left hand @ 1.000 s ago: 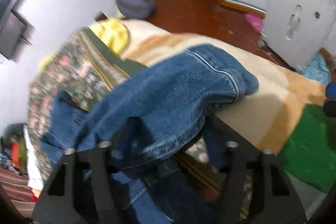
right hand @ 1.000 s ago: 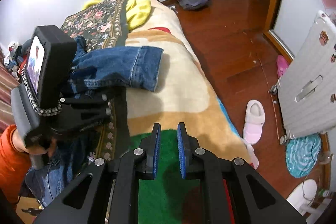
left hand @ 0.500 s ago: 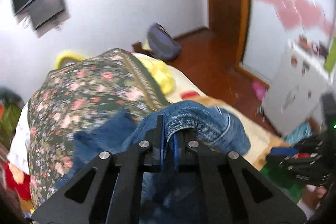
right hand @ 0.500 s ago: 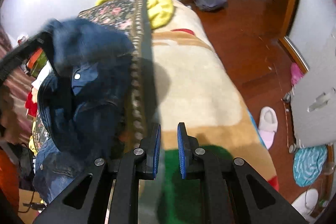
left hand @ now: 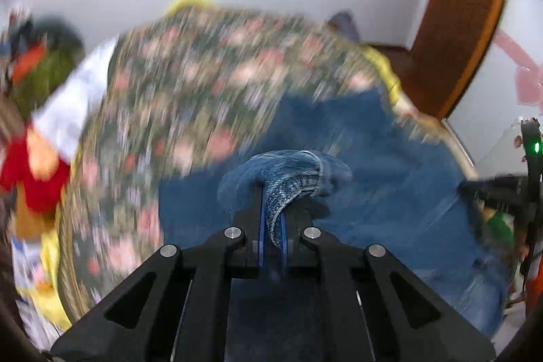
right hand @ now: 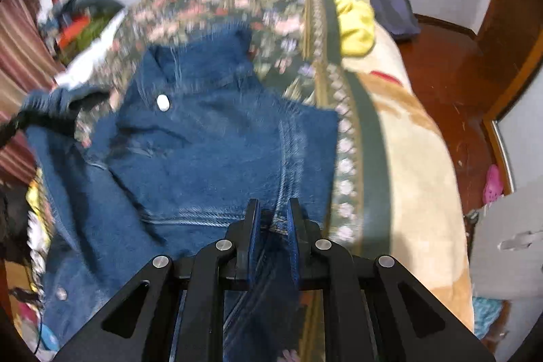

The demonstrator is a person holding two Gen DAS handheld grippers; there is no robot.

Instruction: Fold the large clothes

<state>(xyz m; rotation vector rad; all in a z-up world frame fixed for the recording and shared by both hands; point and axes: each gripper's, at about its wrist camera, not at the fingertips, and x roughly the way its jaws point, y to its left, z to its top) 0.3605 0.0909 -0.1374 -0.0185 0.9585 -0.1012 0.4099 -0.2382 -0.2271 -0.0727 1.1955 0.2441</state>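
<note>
1. Left gripper (left hand: 271, 219) fingers are pinched tight on a bunched fold of the denim jacket (right hand: 217, 138), a cuff or hem by the look of it, with the cloth puffing out above the tips.
2. Right gripper (right hand: 273, 219) fingers are clamped on a stitched seam at the jacket's near edge, so both ends of the garment are held.
3. Between the two grips the jacket is spread over the floral cover (right hand: 271, 9) on the left half of the bed (right hand: 420, 158), collar and a pale button (right hand: 163, 102) towards the head end, one sleeve trailing off the left edge.
4. This looks like the lay-out step, early in the fold: the body is down but rumpled.
5. To do it well, I'd keep both pinches firm and pull gently apart so the panel goes taut before it is set flat.
6. Lower the two held edges level with each other; an uneven drop would leave a diagonal crease.
7. Watch the dangling sleeve: its weight could drag the jacket towards the left edge of the bed.
8. The left view is heavily blurred, so finer detail there is unclear.
</note>
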